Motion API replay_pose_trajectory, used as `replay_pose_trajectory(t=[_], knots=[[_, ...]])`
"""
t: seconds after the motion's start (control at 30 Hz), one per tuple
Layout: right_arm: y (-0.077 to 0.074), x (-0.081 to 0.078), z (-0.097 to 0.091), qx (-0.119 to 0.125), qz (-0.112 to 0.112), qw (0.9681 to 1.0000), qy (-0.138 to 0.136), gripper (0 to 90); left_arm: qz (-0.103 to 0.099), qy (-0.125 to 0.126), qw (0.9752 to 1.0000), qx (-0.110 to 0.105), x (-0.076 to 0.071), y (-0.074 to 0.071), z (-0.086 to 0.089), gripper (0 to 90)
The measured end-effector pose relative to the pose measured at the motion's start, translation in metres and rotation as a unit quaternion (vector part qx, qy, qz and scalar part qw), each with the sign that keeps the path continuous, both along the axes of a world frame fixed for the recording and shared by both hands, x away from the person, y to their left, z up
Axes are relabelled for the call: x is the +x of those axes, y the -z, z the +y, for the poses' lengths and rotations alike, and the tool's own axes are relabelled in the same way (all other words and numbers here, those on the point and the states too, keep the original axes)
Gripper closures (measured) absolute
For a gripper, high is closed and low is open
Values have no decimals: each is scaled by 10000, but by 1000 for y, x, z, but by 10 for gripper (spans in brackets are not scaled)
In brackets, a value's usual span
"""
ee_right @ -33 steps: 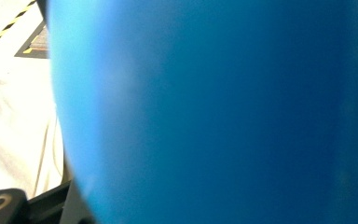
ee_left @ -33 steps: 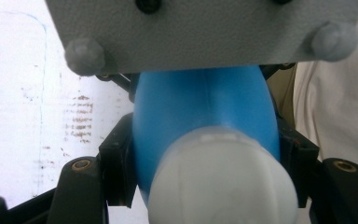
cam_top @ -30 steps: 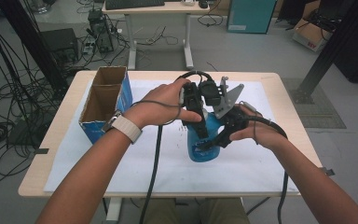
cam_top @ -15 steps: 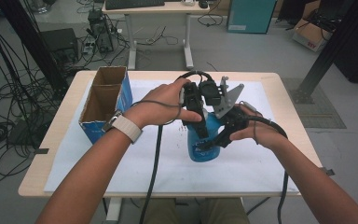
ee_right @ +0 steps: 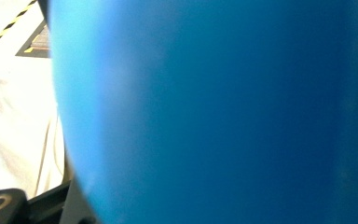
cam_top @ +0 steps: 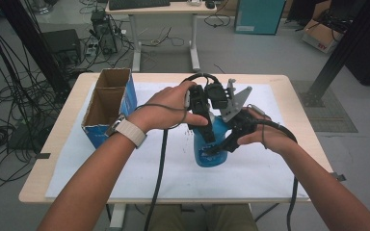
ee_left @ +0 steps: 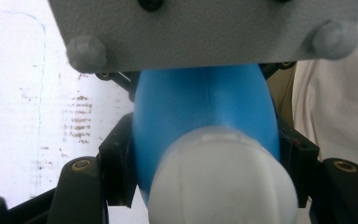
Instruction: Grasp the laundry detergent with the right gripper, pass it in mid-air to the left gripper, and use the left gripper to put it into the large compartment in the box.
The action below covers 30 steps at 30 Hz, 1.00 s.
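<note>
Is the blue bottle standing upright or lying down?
Upright. The blue bottle stands on the white sheet, its pale cap on top.

Near the middle of the white-sheeted table (cam_top: 279,185), both the left gripper (cam_top: 205,126) and the right gripper (cam_top: 231,137) clamp a blue bottle (cam_top: 211,149), while an open cardboard box (cam_top: 107,103) stands toward the left edge.
</note>
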State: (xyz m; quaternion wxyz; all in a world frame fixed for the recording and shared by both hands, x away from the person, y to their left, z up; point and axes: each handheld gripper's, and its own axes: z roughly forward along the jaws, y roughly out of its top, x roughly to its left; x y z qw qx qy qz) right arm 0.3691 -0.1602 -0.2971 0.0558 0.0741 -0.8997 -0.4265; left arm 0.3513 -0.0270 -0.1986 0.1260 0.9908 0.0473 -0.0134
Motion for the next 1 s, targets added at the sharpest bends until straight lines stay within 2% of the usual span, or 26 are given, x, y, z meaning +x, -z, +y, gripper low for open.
replay_pose_trajectory(t=[1.0], knots=[[0, 0, 0, -17, -11, 10000, -17, 437, 1, 4, 10000, 32, 0, 0, 0, 372]])
